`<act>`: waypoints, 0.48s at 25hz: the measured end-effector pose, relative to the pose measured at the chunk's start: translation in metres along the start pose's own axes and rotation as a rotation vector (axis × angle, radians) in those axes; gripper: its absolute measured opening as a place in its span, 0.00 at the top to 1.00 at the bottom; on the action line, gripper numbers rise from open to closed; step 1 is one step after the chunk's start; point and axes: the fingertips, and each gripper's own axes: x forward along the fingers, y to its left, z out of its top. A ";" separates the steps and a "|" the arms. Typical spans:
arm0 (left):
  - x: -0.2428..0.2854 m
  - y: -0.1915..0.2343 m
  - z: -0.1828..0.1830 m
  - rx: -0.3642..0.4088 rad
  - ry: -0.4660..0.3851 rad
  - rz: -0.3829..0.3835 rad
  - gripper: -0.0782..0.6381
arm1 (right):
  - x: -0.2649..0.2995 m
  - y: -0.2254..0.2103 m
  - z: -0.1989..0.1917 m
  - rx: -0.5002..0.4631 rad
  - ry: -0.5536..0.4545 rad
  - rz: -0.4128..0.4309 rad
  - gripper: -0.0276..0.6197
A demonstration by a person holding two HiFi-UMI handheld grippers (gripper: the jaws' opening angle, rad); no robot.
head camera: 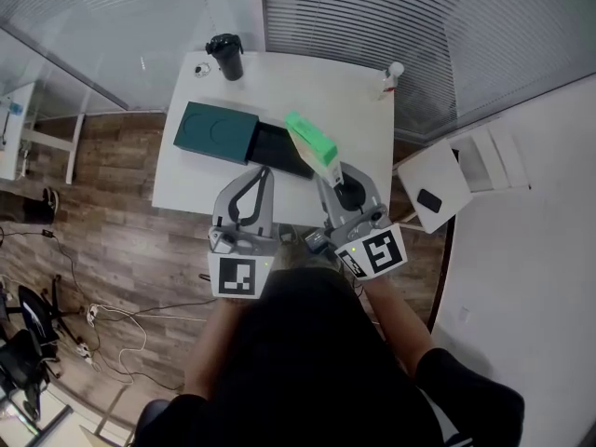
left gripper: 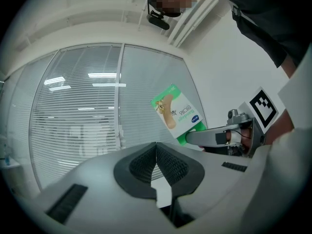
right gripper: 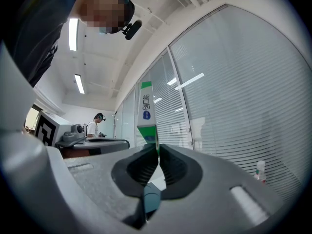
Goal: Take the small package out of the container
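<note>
1. Head view: my right gripper (head camera: 328, 168) is pinching the small green package (head camera: 312, 141), which sticks up over the right end of the open container (head camera: 276, 147) on the white table (head camera: 345, 101). The dark green lid (head camera: 214, 130) sits right beside the container. My left gripper (head camera: 264, 171) is next to the right one.
2. Left gripper view: my left gripper (left gripper: 156, 147) has its fingers squeezed together with nothing in them. The package (left gripper: 176, 113) is up in the air, held by the right gripper (left gripper: 214, 137).
3. Right gripper view: my right gripper (right gripper: 157, 150) is clamped tight on the package's (right gripper: 146, 113) bottom edge, and the package stands upright.
</note>
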 end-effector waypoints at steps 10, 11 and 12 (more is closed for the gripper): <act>-0.031 0.024 0.021 0.035 -0.091 -0.065 0.89 | 0.003 0.050 -0.001 0.024 0.010 -0.066 0.95; -0.032 0.024 0.023 0.043 -0.108 -0.077 0.89 | 0.002 0.053 -0.002 0.023 0.011 -0.077 0.95; -0.032 0.026 0.026 0.059 -0.130 -0.090 0.89 | 0.002 0.054 -0.003 0.022 0.012 -0.093 0.95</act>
